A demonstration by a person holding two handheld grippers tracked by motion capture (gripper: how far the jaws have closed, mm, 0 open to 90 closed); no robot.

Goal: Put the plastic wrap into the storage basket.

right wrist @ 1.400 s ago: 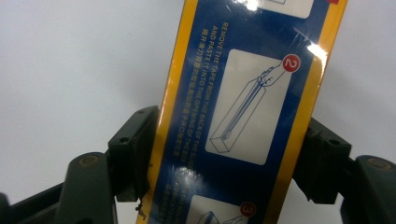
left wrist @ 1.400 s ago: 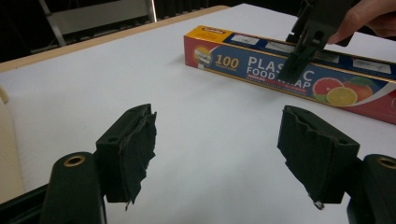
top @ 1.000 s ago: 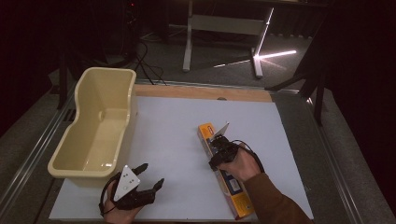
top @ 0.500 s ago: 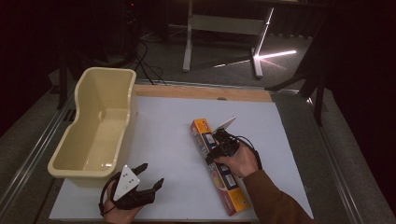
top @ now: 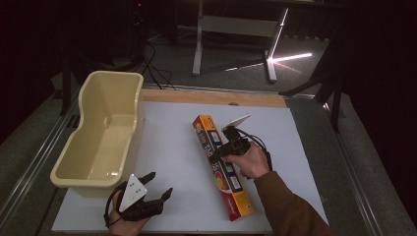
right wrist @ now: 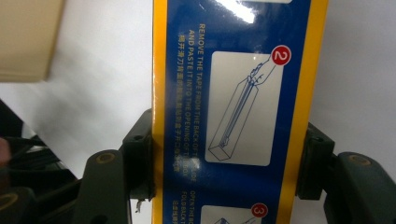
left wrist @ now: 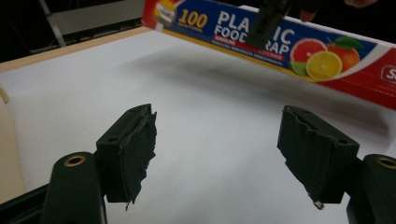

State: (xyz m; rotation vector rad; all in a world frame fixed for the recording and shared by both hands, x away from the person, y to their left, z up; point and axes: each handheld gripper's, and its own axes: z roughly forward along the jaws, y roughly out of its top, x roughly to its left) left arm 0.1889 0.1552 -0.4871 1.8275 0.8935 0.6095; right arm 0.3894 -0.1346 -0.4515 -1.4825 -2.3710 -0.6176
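a: jaw state?

b: right gripper point(top: 221, 153): jaws clamped across the narrow width of the wrap box point(top: 222, 164), one pad on each long edge, as the right gripper view confirms point(right wrist: 229, 140). left gripper point(top: 160, 189): jaws apart, nothing between them, resting at the near edge of the table point(top: 295, 147).

a: box location?

b: mid-table, right of the tub point(top: 105, 132) and well apart from it. the far end looks raised off the surface; the left gripper view shows the box point(left wrist: 289, 46) above its own shadow. the near end sits low, near the table edge.

a: handling properties?

b: judged light: a long cardboard carton with a roll inside. stiff along its length, but the walls will dent under hard squeeze. the glossy print is likely slippery against the pads.

a: grip point?

b: the present hold sits toward the far end, so the long near part will tend to sag and pivot. a hold nearer mid-length would balance better. clamp across the narrow faces, moderate force only.
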